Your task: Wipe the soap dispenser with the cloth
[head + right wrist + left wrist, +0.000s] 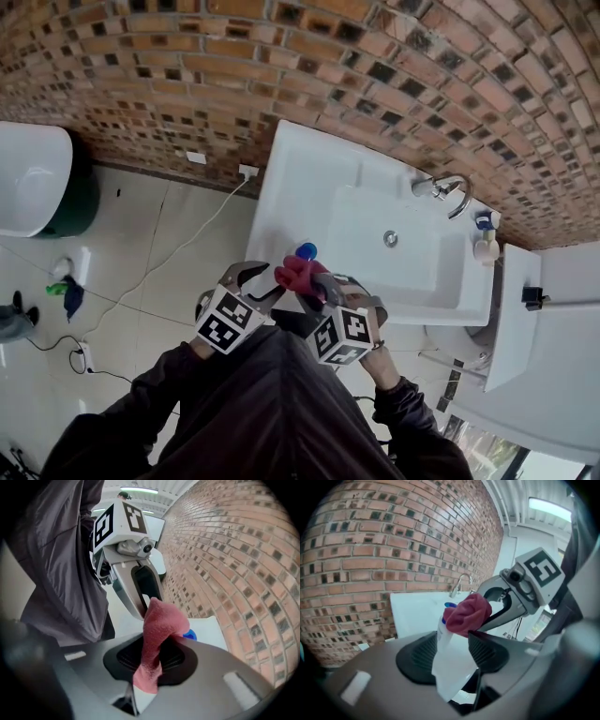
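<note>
The left gripper (451, 654) clamps the white, blue-capped soap dispenser (442, 641) between its jaws. The right gripper (157, 658) pinches the soft red cloth (158, 620), which touches the dispenser's top just ahead. The plastic is probably light and slippery, so hold it mid-body.

I've got the soap dispenser (449, 660) clamped between my left gripper's (452, 654) pads. It's a white, flat-sided bottle, leaning a little, with its blue cap (450, 605) at the far end. The cloth (157, 632) is a pinkish-red fuzzy rag pinched between my right gripper's (157, 660) pads, one end hanging down past them and the rest bunched into a lump. That lump presses right against the bottle's top and covers the neck, so only the blue cap peeks out beside it. In the head view, both are held over the near edge of the white sink (309, 178).
</note>
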Demonstrator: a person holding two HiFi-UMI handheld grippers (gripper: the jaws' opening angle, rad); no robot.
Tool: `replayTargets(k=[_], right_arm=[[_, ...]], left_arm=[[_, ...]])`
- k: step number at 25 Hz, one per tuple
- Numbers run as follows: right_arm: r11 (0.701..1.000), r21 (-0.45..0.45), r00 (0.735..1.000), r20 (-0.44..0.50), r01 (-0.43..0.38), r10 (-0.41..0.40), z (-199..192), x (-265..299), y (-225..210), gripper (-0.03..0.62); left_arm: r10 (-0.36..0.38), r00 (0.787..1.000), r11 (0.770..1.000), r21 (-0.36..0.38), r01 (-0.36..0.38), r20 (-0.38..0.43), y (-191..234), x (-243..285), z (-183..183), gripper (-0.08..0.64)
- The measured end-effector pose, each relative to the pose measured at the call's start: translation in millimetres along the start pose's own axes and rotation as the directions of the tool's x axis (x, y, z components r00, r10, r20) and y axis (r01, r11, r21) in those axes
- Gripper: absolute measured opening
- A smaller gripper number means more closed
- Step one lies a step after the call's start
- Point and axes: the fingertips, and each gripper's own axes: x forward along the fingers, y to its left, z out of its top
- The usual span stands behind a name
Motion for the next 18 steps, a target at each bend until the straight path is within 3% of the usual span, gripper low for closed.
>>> replayTargets(k=[3,4,5,6,7,9,11,13,15,16,18], right_arm=[[0.977,0.214,0.987,0.154,0.02,-0.053,10.3,-23.0,-7.2,0.064],[0.948,0.317,0.973,0.219,0.003,-0.076,10.3,-32.1,-10.6,0.064],[0.902,0.431,0.953,0.283,-0.03,-0.104,7.5,-40.0,-14.6,0.064],[0.834,0.546,0.93,0.34,-0.077,-0.137,1.5,-45.9,-19.3,0.064],[0.744,0.654,0.906,0.386,-0.137,-0.173,-6.9,-49.4,-24.4,0.064],[0.513,0.814,0.859,0.446,-0.272,-0.252,-25.7,-49.8,-35.5,0.064],[0.281,0.886,0.827,0.452,-0.37,-0.336,-43.9,-45.0,-45.6,0.064],[0.114,0.901,0.809,0.427,-0.418,-0.404,-60.1,-36.4,-50.7,0.064],[0.013,0.891,0.793,0.411,-0.454,-0.45,-69.0,-26.2,-52.3,0.064],[-0.015,0.882,0.786,0.411,-0.47,-0.461,-70.0,-21.2,-52.5,0.064],[-0.041,0.855,0.77,0.445,-0.518,-0.457,-63.6,-12.5,-52.4,0.064]], left_arm=[[-0.014,1.0,1.0,0.021,0.014,-0.007,1.7,1.9,3.5,0.219],[-0.016,1.0,0.999,0.028,0.017,-0.008,2.7,2.9,4.0,0.219],[-0.018,1.0,0.999,0.037,0.019,-0.007,4.1,4.5,4.2,0.219],[-0.021,1.0,0.999,0.045,0.021,-0.006,5.6,6.4,4.2,0.219],[-0.025,1.0,0.998,0.051,0.026,-0.009,6.8,8.1,4.1,0.219],[-0.03,0.999,0.998,0.055,0.032,-0.03,11.0,11.5,2.7,0.219],[-0.029,0.999,0.997,0.064,0.032,-0.046,16.8,16.2,2.9,0.219],[-0.035,0.998,0.996,0.08,0.039,-0.061,21.1,20.4,4.5,0.219],[-0.048,0.995,0.993,0.104,0.057,-0.084,25.2,24.4,5.8,0.219],[-0.055,0.994,0.991,0.118,0.066,-0.097,27.3,26.7,6.4,0.219],[-0.063,0.991,0.987,0.138,0.079,-0.119,30.8,31.6,7.7,0.219]])
